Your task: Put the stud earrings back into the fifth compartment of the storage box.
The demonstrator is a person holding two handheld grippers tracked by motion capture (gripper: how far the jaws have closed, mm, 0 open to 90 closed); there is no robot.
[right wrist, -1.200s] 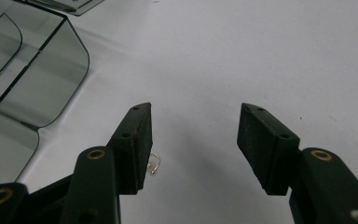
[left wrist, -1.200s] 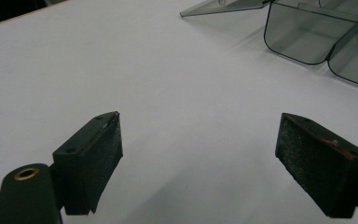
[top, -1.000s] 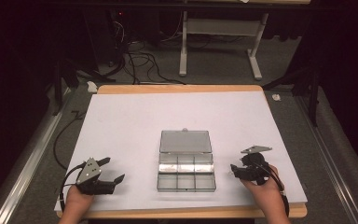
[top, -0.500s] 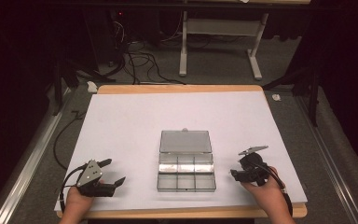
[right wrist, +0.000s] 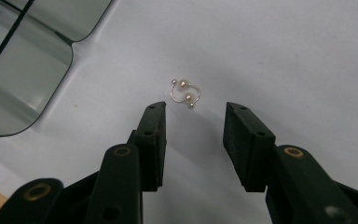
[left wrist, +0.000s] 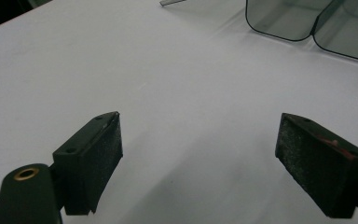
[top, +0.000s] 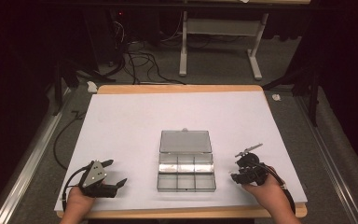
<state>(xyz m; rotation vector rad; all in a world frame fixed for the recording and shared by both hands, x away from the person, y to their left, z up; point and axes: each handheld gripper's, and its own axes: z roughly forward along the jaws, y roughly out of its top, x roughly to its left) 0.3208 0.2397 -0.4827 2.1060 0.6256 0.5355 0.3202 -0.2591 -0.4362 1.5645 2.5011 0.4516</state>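
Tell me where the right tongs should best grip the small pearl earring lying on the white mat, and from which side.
Probably across the thin curved wire, from straight above. The earring lies flat on the white mat, just ahead of the right tongs, so only the wire's narrow width offers two opposed sides; the two small pearls are round and may slip. The jaws have just been closing, with nothing between them yet.

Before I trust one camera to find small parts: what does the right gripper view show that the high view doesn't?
Right gripper view: a small wire earring with pearl beads lies on the white table cover, just beyond the right gripper, whose jaws have just been closing with nothing between them. High view: the left gripper, the floor cables. Both: the clear compartment box.
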